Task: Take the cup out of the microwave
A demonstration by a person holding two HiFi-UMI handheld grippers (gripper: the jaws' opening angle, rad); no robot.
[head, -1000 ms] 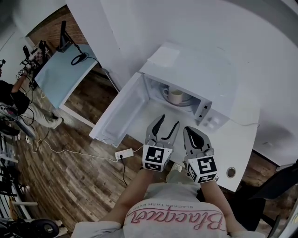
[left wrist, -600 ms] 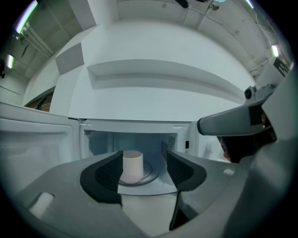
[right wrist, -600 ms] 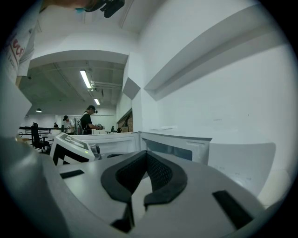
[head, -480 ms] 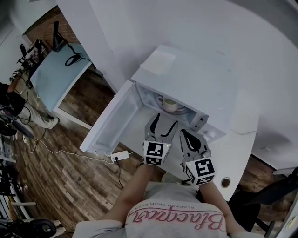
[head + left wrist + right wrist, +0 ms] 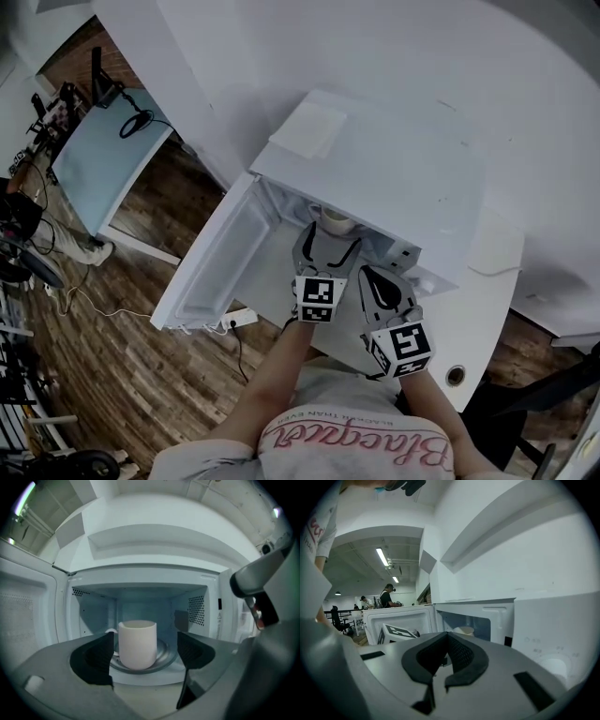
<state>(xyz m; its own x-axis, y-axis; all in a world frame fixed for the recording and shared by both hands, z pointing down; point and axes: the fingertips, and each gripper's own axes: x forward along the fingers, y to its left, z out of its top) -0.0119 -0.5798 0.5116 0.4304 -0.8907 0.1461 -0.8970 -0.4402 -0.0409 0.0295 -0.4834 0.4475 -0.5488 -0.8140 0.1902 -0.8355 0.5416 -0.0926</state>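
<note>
Left gripper (image 5: 326,246): its jaws are standing wide apart, having just been opening. The pads are pressing on nothing, and it is pointing into the oven's open mouth.
Gap between the left jaws (image 5: 145,651): it is framing the cup, which is standing just ahead of the tips, nearer the left pad and untouched.
Cup (image 5: 137,644): it is sitting upright on the glass turntable (image 5: 165,657) inside the microwave, its handle peeking out at the left behind the jaw.
Right gripper (image 5: 373,274): its jaws are resting together with nothing between them (image 5: 440,660). It is hanging beside the left gripper, outside the oven, in front of the control panel side.
Microwave (image 5: 375,178): it is standing on the white table (image 5: 483,300) against the wall.
Door (image 5: 220,267): it is hanging fully open to the left, out past the table edge.
Floor: a power strip (image 5: 242,317) is lying on the wooden boards below the door.
Background: a person (image 5: 386,597) is standing far off in the right gripper view.
</note>
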